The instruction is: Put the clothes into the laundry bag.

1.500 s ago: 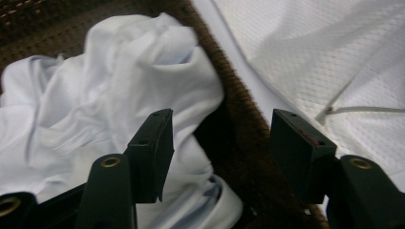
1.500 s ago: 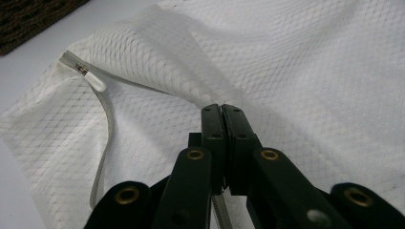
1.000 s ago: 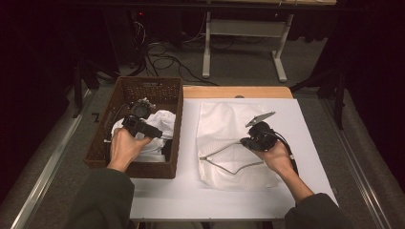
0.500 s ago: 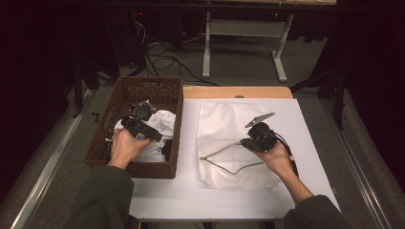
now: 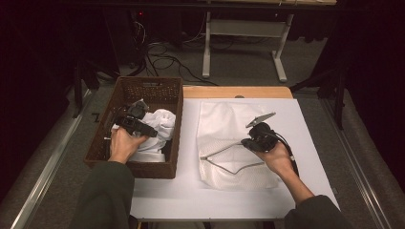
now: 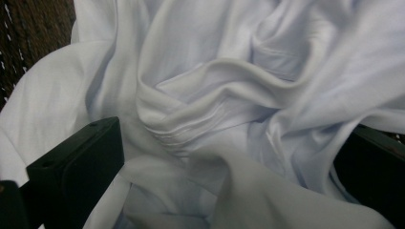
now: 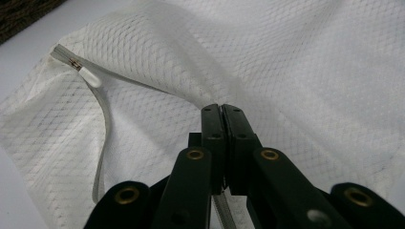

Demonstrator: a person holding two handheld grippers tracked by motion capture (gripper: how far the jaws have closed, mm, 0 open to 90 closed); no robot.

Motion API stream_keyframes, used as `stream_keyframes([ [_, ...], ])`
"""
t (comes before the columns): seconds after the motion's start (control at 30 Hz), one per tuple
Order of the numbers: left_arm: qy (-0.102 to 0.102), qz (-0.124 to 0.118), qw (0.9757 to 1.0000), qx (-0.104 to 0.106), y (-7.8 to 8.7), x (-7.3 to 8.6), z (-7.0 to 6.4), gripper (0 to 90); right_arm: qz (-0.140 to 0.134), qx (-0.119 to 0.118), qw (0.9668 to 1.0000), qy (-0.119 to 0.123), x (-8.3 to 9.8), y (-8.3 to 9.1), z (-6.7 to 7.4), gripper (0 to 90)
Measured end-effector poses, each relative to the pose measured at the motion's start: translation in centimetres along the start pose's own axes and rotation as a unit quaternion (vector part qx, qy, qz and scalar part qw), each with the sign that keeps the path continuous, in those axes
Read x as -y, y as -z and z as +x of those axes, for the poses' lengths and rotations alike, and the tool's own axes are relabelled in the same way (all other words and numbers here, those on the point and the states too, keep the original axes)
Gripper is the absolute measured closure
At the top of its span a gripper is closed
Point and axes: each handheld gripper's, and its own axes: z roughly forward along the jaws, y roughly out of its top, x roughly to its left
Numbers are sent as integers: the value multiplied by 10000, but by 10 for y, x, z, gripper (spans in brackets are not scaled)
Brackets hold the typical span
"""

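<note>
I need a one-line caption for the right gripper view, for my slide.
Right gripper, jaws shut on the zipper edge of a white mesh bag lying on the table.

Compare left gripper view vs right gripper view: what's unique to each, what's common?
Left gripper view: crumpled white garment bunched between wide-open jaws of the left gripper, with a strip of brown wicker basket at the top left.

Right gripper view: white mesh laundry bag lying on the white table, its zipper edge curving open, the right gripper shut on that edge.

Both: black jaws rising from the bottom, and white fabric at the jaws.
</note>
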Motion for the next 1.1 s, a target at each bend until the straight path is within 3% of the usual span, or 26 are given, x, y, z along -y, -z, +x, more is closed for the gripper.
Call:
stream_keyframes([
  [0.23,153,133,9998,-3,-13,-4,6,0,-35,-10,10000,-26,3,0,-2,896],
  [0.53,439,305,9983,220,-25,-5,13,9,-79,-13,9999,-128,7,-1,-4,896],
  [0.77,547,483,9970,268,-35,-5,13,5,-86,-23,9999,-144,11,1,-5,896],
  [1.1,232,710,9967,320,-46,-4,2,8,-108,-27,9999,-128,12,2,-5,896],
])
